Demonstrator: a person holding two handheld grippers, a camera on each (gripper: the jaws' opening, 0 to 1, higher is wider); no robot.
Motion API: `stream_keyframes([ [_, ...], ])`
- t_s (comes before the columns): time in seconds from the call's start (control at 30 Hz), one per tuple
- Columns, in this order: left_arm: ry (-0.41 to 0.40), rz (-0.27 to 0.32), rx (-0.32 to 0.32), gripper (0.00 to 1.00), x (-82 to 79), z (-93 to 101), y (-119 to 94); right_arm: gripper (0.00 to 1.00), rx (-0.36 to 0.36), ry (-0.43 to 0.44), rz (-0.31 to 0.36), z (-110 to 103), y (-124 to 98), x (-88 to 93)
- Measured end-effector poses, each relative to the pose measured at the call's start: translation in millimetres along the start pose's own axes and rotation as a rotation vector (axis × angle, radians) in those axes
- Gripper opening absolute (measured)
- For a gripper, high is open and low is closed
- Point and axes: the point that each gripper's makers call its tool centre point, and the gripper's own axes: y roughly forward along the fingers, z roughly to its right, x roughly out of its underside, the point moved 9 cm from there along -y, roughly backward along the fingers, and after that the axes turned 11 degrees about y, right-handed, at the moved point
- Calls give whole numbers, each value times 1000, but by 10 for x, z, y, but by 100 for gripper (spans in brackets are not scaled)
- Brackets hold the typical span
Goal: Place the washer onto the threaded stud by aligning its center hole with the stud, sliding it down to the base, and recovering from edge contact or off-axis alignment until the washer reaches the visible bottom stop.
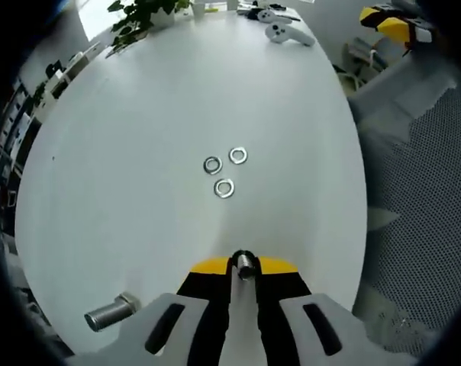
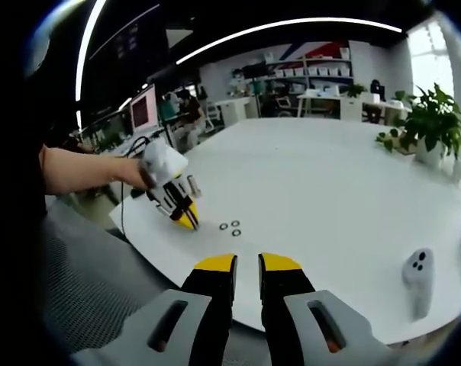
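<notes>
White tabletop (image 1: 139, 114) carries all parts. Left claw (image 1: 244, 268), jaws closed on the threaded stud (image 1: 246, 265), sits low over the tabletop. Right claw (image 2: 246, 268) hangs off the tabletop edge, jaws slightly parted, empty. Three washers (image 1: 224, 187) lie clustered just ahead of the stud, apart from both claws

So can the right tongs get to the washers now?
Probably yes: the right tongs are empty, and bare table lies between them and the washers. The left tongs sit beside them.
</notes>
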Motion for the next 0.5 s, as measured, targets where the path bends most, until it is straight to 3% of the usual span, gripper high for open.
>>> stream_keyframes([
  [0.13,-9,3,-4,12,14,7,12,14,-1,-2,-4,1,2,1],
  [0.2,-10,8,-29,27,22,2,9,14,-2,-2,-5,-1,2,1],
  [0.27,-11,21,-40,35,28,6,-35,14,-3,-3,-5,-1,3,0],
  [0.5,-99,136,-152,45,60,-40,-411,14,-5,-6,2,-5,0,-7],
])
